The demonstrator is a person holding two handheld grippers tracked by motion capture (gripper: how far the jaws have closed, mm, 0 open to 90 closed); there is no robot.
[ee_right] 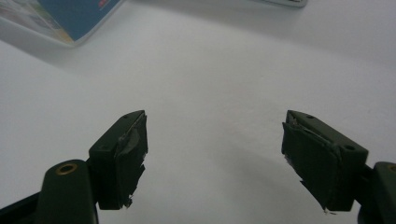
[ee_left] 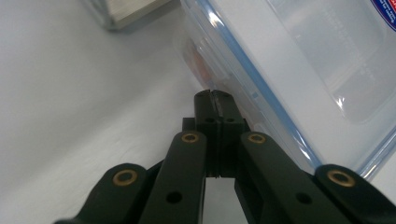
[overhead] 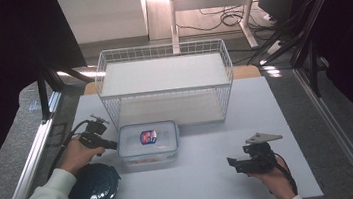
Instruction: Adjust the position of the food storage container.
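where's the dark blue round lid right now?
In the high view the dark blue round lid lies flat at the table's near left corner, under the person's left forearm, just in front and left of the clear lidded container.

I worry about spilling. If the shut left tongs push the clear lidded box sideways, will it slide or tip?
The clear lidded box is low, wide and flat-bottomed, so it probably slides rather than tips. Its plastic looks rigid, so a push should not dent it. The smooth white table likely offers little grip.
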